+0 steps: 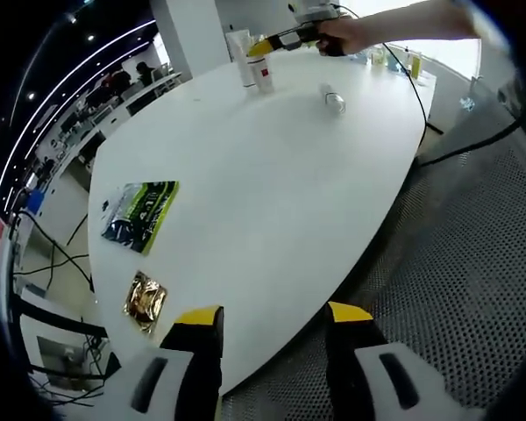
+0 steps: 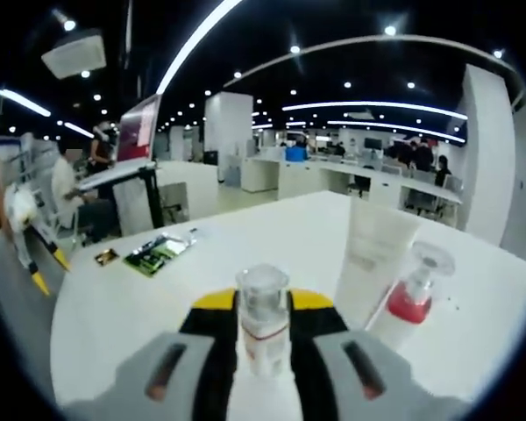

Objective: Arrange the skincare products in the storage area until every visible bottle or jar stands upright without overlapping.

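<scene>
Skincare bottles sit grouped at the far end of the white desk [image 1: 272, 175], and the coming move turns on one of them: the small clear-capped bottle [image 2: 263, 329] clamped upright between the yellow-tipped jaws of the right gripper [image 2: 263, 338], its long axis standing roughly vertical in the right gripper view. Just beside that held bottle, on its right, stand a tall white tube [image 2: 374, 254] and a pink pump bottle [image 2: 414, 298], close together but, as far as I can tell, not overlapping. In the left gripper view the same cluster appears near the person's hand [image 1: 346, 33]. A clear bottle [image 1: 333, 99] appears to lie on its side apart from the cluster, nearer the desk's middle. The left gripper [image 1: 273, 324] hangs with its jaws apart and nothing between them at the desk's near edge, well apart from the cluster, beside a green packet [image 1: 140, 215] and a gold sachet [image 1: 145, 301]. I judge the right gripper far better placed to set its bottle down beside the tube, and also nearer the lying bottle.
</scene>
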